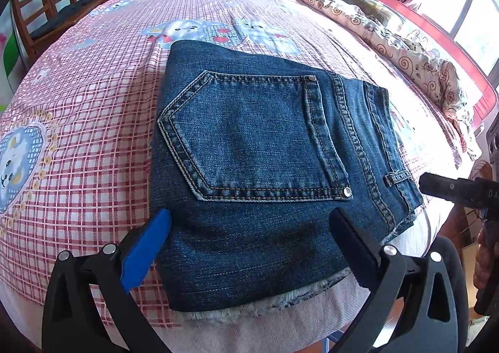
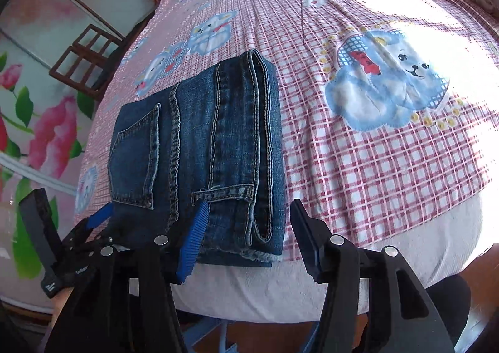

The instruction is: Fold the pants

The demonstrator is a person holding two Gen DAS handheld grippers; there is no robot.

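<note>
On the checked bedsheet (image 1: 93,122), folded jeans (image 1: 259,147) (pocket up), between each hand-held gripper's released fingers.

both grippers share a build: the left gripper (image 1: 249,247) and right gripper (image 2: 246,228) have black triangular-cutout arms, silver round rivets, and blue ribbed pads (image 2: 193,240).

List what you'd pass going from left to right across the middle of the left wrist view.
Wooden chair → checked bed sheet → folded jeans → floral quilt → right gripper at the picture's right edge.
</note>
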